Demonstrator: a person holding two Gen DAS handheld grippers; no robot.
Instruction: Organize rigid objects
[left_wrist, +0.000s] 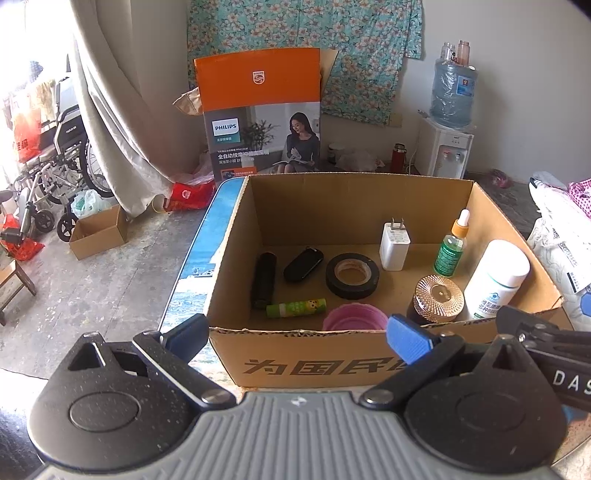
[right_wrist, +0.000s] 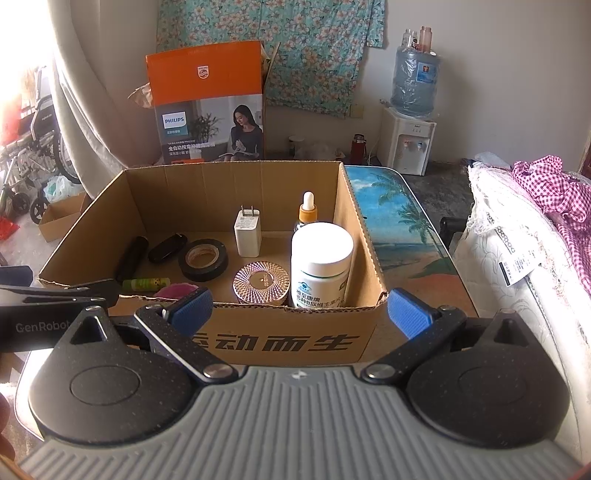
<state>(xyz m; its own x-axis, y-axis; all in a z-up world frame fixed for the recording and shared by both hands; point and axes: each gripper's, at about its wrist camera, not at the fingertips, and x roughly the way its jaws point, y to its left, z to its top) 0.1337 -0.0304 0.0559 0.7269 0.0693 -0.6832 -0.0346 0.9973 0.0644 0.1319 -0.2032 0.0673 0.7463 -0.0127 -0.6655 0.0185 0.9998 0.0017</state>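
I have both grippers held just short of the box's near wall, looking in over its torn rim. The left gripper has its jaws released, spread wide with nothing between them; the right gripper is the same, released and empty.

All the task's things I can see lie inside the box, which sits on the worktop. Along the left lie a black tube, a black fob and a glue stick, all on their sides. The tape roll lies flat near the middle. The charger stands upright toward the back, with the dropper bottle upright beside it. The white bottle stands by the right wall, the gold-lidded jar just left of it, and a pink cup sits against the near wall.

This fits 2 stages: 9 things already gathered in and the job near done, or a full box waiting to be sorted out. I cannot settle which.

For any reach in, I judge it best to come down from above, clear of the near wall, and keep the jaws wide around the tall bottles, which look easy to tip.
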